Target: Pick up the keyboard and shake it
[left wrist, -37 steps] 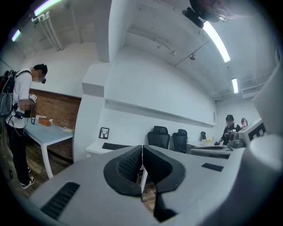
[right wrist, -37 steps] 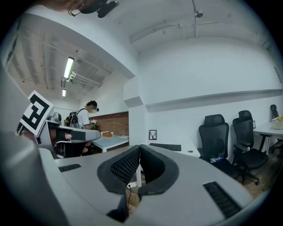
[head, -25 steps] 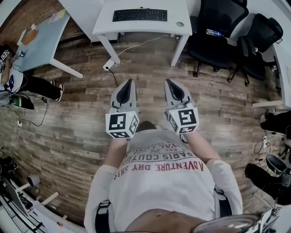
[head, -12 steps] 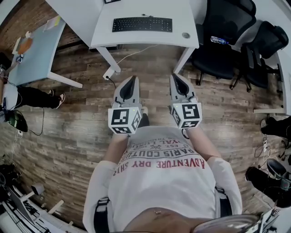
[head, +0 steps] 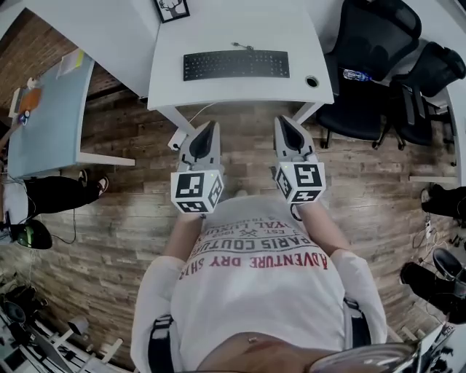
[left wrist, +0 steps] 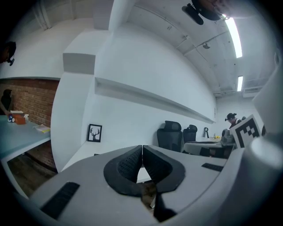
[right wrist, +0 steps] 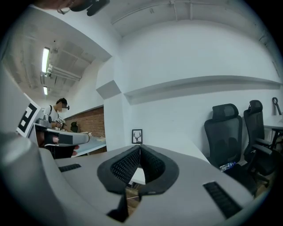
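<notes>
A black keyboard (head: pixel 236 64) lies flat on a white desk (head: pixel 167 80) at the top of the head view. My left gripper (head: pixel 208 125) and right gripper (head: pixel 285 120) are held side by side above the wooden floor, just short of the desk's near edge, both pointing at it. Each one is shut with nothing between its jaws. In the left gripper view the left gripper (left wrist: pixel 142 147) shows its black pads pressed together. The right gripper (right wrist: pixel 139 148) looks the same in the right gripper view. The keyboard is hidden behind the jaws in both gripper views.
A framed deer picture (head: pixel 172 9) leans at the desk's back left. A round grommet (head: pixel 312 81) sits right of the keyboard. Black office chairs (head: pixel 371 44) with a water bottle (head: pixel 354 74) stand to the right. A pale blue table (head: pixel 40 116) is at left.
Both grippers have moved forward together towards the desk, still shut. The desk and keyboard have come lower and nearer in the head view.
</notes>
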